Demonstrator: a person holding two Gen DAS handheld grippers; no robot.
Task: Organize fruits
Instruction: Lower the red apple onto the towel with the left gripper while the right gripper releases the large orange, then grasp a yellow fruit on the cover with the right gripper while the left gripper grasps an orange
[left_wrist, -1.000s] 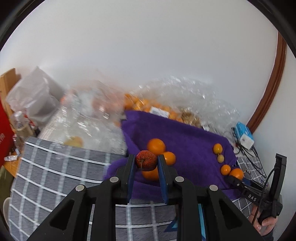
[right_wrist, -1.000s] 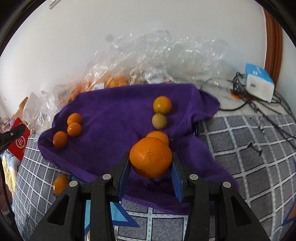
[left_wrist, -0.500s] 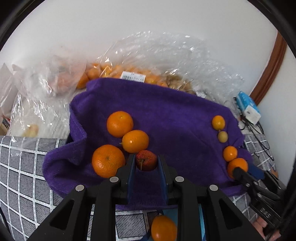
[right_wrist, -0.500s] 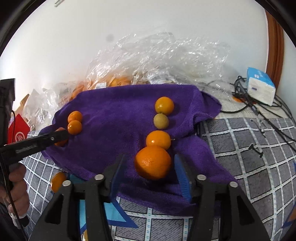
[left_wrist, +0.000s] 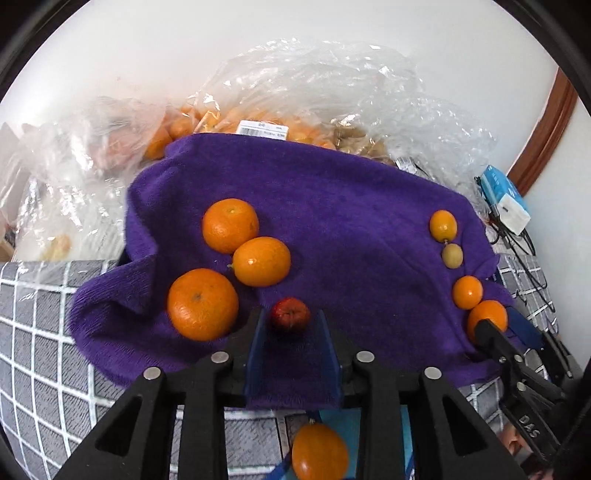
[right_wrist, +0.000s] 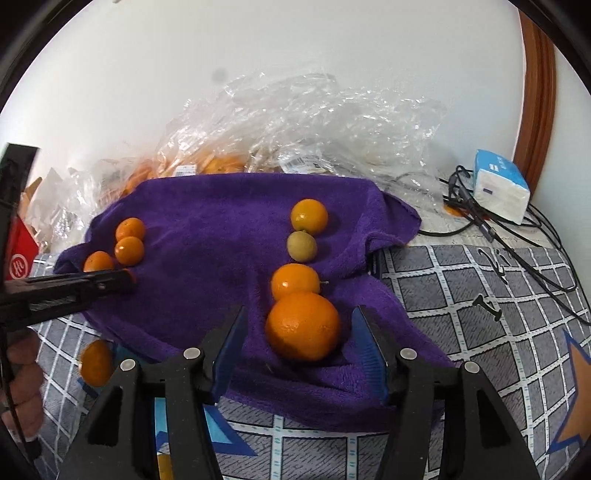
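Observation:
A purple towel (left_wrist: 332, 221) lies on the checked cloth and also shows in the right wrist view (right_wrist: 221, 221). My left gripper (left_wrist: 290, 325) is open; a small red fruit (left_wrist: 290, 315) rests on the towel between its fingertips. Three oranges (left_wrist: 202, 302) lie just left of it. My right gripper (right_wrist: 299, 332) is open around a large orange (right_wrist: 303, 325) resting on the towel. Behind it runs a line of an orange (right_wrist: 294, 281), a greenish fruit (right_wrist: 302, 246) and another orange (right_wrist: 309, 216).
Clear plastic bags (left_wrist: 314, 92) of fruit lie behind the towel against the white wall. A loose orange (left_wrist: 319, 456) lies on the checked cloth below the left gripper. A blue-white box (right_wrist: 500, 186) and black cables (right_wrist: 517, 243) are at the right.
Both grippers lowered to the towel and opened. The left let go of the red fruit beside the three oranges. The right let go of the large orange at the near end of its line.

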